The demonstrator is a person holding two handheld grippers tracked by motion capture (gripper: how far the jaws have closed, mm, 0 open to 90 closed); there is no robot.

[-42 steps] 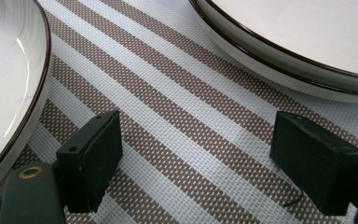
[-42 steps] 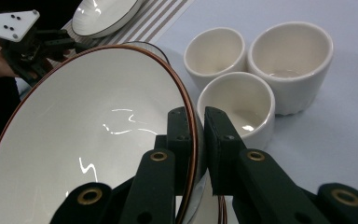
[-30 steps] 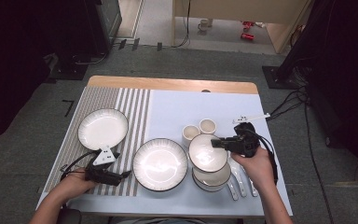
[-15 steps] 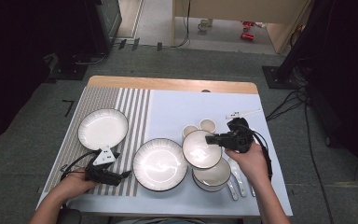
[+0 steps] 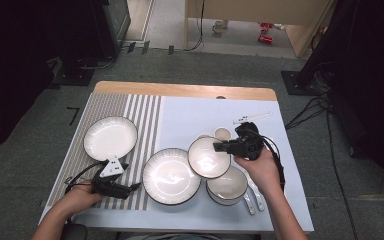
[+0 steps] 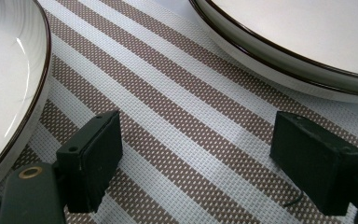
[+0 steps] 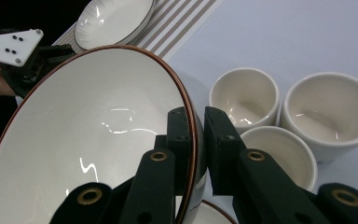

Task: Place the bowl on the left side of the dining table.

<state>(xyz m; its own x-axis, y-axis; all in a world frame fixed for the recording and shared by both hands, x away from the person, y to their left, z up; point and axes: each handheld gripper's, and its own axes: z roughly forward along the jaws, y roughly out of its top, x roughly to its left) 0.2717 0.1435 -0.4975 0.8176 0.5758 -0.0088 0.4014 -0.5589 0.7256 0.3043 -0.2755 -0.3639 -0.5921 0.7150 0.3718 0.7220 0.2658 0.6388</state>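
Grey carpet runs round a table [image 5: 280,210] with a pale blue top and a striped placemat [image 5: 145,107] on its left half, and that is where we are working. Our right gripper [image 5: 219,147] is clamped on the rim of a white bowl [image 5: 207,159], one black jaw inside the lip and one outside, pads pinching the brown edge tight. In the right gripper view that bowl [image 7: 93,140] tilts up toward us, its hollow facing the camera. It hangs in the air, above the gap between the large plate [image 5: 171,176] and a second bowl [image 5: 227,184] that sits on the table just below our right hand [image 5: 260,167]. Our right forearm comes up from the bottom edge, wrist bent inward, gripper pointing left and roughly level.

Behind the lifted bowl stand three small cups [image 7: 244,95], close together on the blue surface. Two white spoons [image 5: 252,197] lie beside the resting bowl.

Over on the left, our left gripper [image 5: 132,187] lies low on the stripes, hand [image 5: 77,197] curled round its body. Its jaws stand wide apart with bare placemat [image 6: 191,130] between them, the large plate [image 6: 307,42] ahead and another plate [image 5: 110,138] off to the side.
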